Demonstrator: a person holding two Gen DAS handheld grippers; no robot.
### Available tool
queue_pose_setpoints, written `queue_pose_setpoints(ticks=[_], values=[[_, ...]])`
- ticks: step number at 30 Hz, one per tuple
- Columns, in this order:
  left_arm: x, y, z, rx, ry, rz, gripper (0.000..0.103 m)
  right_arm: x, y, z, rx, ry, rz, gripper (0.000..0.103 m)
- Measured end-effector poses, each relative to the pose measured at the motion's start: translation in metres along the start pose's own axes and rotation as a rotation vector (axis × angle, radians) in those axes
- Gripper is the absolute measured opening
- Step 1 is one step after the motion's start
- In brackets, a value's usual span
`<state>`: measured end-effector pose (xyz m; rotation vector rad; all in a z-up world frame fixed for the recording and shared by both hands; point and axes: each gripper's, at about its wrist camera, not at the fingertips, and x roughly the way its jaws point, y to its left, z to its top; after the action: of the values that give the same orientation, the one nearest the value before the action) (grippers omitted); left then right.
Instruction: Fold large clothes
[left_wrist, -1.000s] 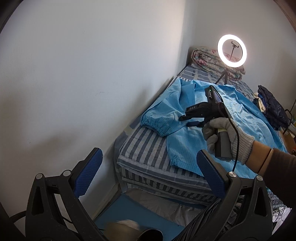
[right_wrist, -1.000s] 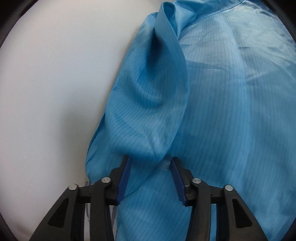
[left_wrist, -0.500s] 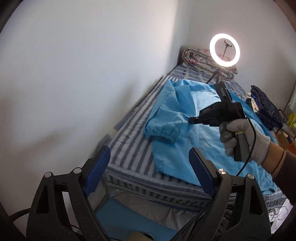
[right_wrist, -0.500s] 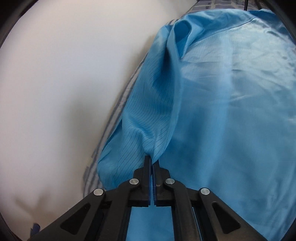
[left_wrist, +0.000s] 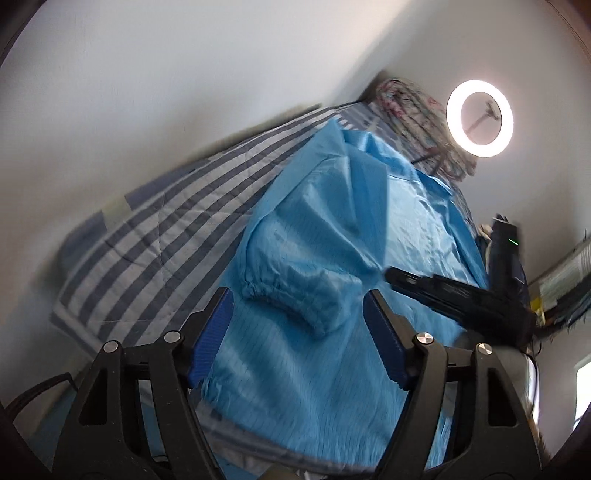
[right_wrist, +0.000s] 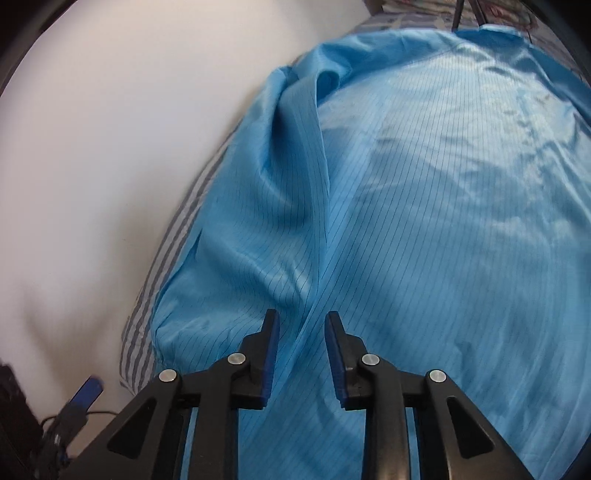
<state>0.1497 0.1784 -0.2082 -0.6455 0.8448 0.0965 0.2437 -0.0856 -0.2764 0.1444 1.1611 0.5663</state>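
Note:
A large light-blue garment (left_wrist: 332, 229) lies spread on a striped bed (left_wrist: 177, 229). Its left sleeve is folded inward over the body, and the gathered cuff (left_wrist: 291, 299) rests on the cloth. My left gripper (left_wrist: 299, 317) is open, close above the cuff, which sits between its blue pads. My right gripper (right_wrist: 301, 325) is open just above the garment (right_wrist: 424, 206), over the fold line of the sleeve (right_wrist: 258, 229). It also shows as a black tool at the right of the left wrist view (left_wrist: 461, 295).
A white wall (left_wrist: 147, 92) runs along the bed's left side. A lit ring light (left_wrist: 479, 119) stands at the bed's far end by a folded floral quilt (left_wrist: 413, 99). Dark clothes (left_wrist: 513, 258) lie at the right edge.
My right gripper was shut on the sleeve half a second ago and has opened, leaving the sleeve lying on the body. My left gripper has moved in close over the cuff.

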Motion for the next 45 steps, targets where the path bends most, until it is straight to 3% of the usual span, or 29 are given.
queue_pose_setpoints(ticks=[7,10,12,13,16,26,30,32,34,41,45], values=[[0.058,0.032,0.011,-0.150,0.071,0.018,0.073,-0.025,0.002,0.004,-0.052,-0.039,0.069,0.026],[0.068,0.035,0.014,-0.150,0.061,0.045,0.057,-0.007,0.008,0.006,-0.064,-0.027,0.082,0.025],[0.073,0.032,0.014,-0.138,0.061,0.045,0.028,0.007,0.014,0.005,-0.065,-0.017,0.079,0.025],[0.073,0.031,0.014,-0.130,0.059,0.032,0.020,0.009,0.015,0.004,-0.060,-0.012,0.078,0.025],[0.070,0.023,0.017,-0.073,0.027,0.027,0.007,0.026,0.016,0.002,-0.029,0.002,0.086,0.025],[0.015,-0.001,0.031,0.037,-0.121,-0.023,0.004,0.057,0.028,0.002,0.020,0.050,0.118,0.025],[-0.016,-0.017,0.034,0.137,-0.210,-0.016,0.004,0.071,0.052,0.005,0.010,0.074,0.175,0.025],[-0.023,-0.024,0.030,0.193,-0.228,0.004,0.004,0.082,0.065,0.005,-0.002,0.113,0.222,0.025],[-0.026,-0.029,0.024,0.246,-0.224,0.014,0.004,0.086,0.071,0.005,-0.013,0.137,0.217,0.025],[-0.030,-0.037,-0.002,0.359,-0.187,0.001,0.004,0.029,0.049,0.041,0.017,0.010,0.186,0.035],[-0.027,-0.046,-0.015,0.402,-0.167,-0.011,0.004,0.004,0.048,0.081,0.050,-0.053,0.206,0.050]])
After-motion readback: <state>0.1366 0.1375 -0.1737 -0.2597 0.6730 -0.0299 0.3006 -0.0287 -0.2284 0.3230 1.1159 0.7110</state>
